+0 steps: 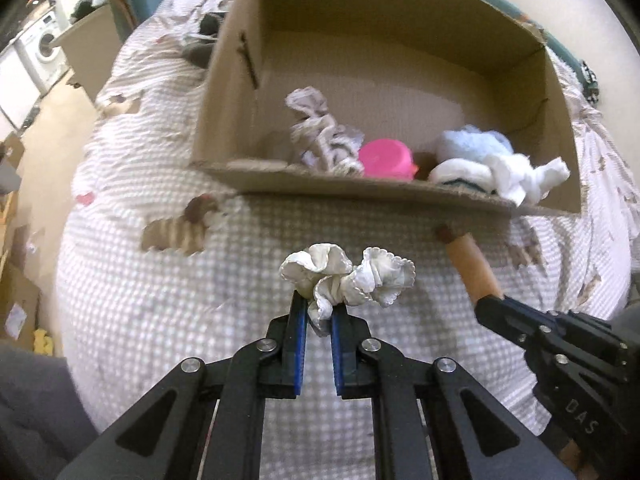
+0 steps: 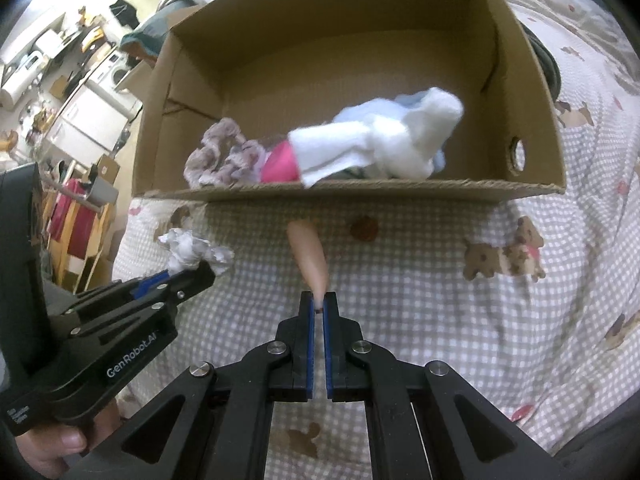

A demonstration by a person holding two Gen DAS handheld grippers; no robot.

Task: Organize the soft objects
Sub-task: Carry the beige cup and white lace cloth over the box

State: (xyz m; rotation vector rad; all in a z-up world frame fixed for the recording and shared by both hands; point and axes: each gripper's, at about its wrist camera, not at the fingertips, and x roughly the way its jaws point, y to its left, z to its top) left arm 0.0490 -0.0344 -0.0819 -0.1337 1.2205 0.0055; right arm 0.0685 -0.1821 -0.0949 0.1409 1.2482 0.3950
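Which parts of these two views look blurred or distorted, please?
Left wrist view: cardboard box rim smeared, held white scrunchie sharp, fisheye bends the bed. Right wrist view: white cloth in the box and the held peach item are blurred; tongs crisp.

Both grippers (image 1: 319,304) (image 2: 319,302) clamped, side by side

a crumpled white scalloped cloth (image 1: 347,280) and a tan tapered soft piece (image 2: 309,258) hang above the checked bedspread (image 1: 160,300).
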